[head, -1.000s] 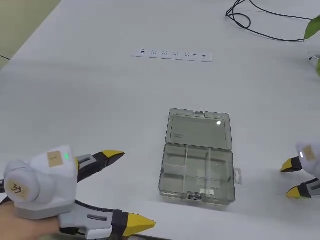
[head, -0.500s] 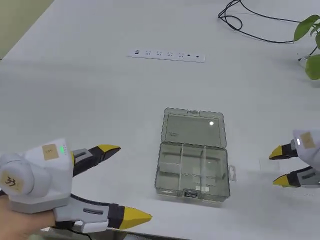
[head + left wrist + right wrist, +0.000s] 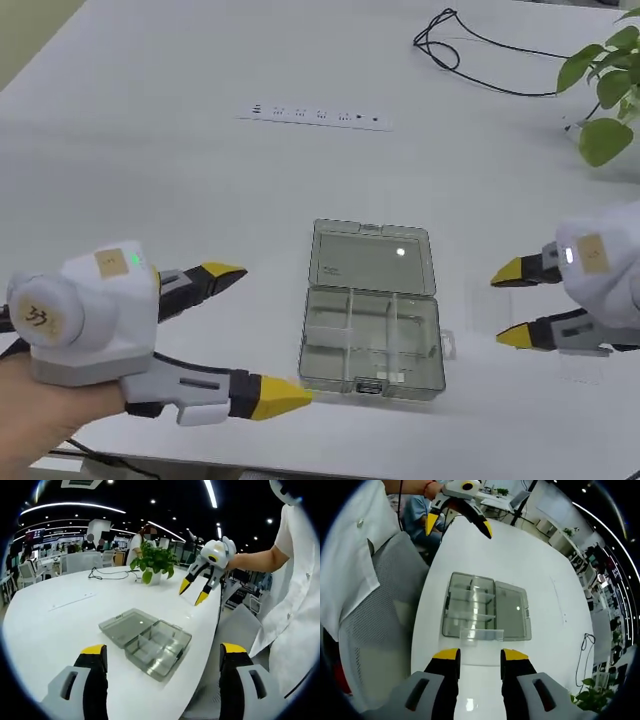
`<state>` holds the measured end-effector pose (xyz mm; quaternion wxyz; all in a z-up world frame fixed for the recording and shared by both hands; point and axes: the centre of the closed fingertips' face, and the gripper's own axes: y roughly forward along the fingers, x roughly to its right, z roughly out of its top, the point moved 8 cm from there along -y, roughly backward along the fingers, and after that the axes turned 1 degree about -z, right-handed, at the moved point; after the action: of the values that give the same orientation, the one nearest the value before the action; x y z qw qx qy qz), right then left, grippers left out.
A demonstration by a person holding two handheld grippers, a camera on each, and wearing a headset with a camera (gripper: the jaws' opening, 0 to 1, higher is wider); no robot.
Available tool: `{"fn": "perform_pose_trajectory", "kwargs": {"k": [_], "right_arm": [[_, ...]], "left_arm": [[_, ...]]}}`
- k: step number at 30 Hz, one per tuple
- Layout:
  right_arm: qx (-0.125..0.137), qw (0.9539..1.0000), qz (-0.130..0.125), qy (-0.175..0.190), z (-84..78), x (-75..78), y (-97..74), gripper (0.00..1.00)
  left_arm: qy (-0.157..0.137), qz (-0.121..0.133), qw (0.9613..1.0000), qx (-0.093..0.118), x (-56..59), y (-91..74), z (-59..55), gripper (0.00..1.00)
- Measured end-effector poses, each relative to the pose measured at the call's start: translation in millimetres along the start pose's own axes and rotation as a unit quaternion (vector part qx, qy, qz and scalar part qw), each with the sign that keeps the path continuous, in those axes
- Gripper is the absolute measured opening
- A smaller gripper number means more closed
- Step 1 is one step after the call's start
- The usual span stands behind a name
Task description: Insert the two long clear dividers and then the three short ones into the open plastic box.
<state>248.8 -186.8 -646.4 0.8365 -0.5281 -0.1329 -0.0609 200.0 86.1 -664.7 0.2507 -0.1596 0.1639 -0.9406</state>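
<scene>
Smoky clear plastic box lies open near the front edge of the white desk, its lid flat behind it and partitions standing inside. A loose clear divider lies flat just beside the box, in front of the right tool, whose jaws gape, empty. The left tool hovers left of the box, spread wide, holding nothing.

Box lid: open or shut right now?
Open. The lid lies folded back flat on the table behind the box, whose compartments show from above.
</scene>
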Motion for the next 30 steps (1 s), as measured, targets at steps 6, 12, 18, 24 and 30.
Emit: {"fn": "perform_pose_trajectory", "kwargs": {"k": [6, 12, 18, 24, 30], "right_arm": [[-0.005, 0.9994, -0.028, -0.018, 28.0, -4.2, -11.8, 0.32], [-0.013, 0.998, -0.054, -0.032, 51.6, -11.1, -19.2, 0.32], [-0.017, 0.9964, -0.072, -0.041, 72.0, -16.6, -22.6, 0.32], [-0.015, 0.9952, -0.084, -0.048, 86.8, -19.3, -26.1, 0.32], [-0.018, 0.9944, -0.09, -0.052, 97.9, -23.7, -27.0, 0.32]], "left_arm": [[-0.032, -0.015, 0.999, 0.028, 0.8, 9.6, 14.6, 0.92], [-0.081, -0.043, 0.9944, 0.054, 9.6, 19.2, 29.0, 0.87], [-0.169, -0.078, 0.9791, 0.082, 19.7, 32.7, 41.9, 0.78], [-0.22, -0.101, 0.9658, 0.094, 24.7, 41.0, 48.2, 0.68], [-0.278, -0.117, 0.9498, 0.082, 33.2, 49.2, 48.6, 0.53]]}}
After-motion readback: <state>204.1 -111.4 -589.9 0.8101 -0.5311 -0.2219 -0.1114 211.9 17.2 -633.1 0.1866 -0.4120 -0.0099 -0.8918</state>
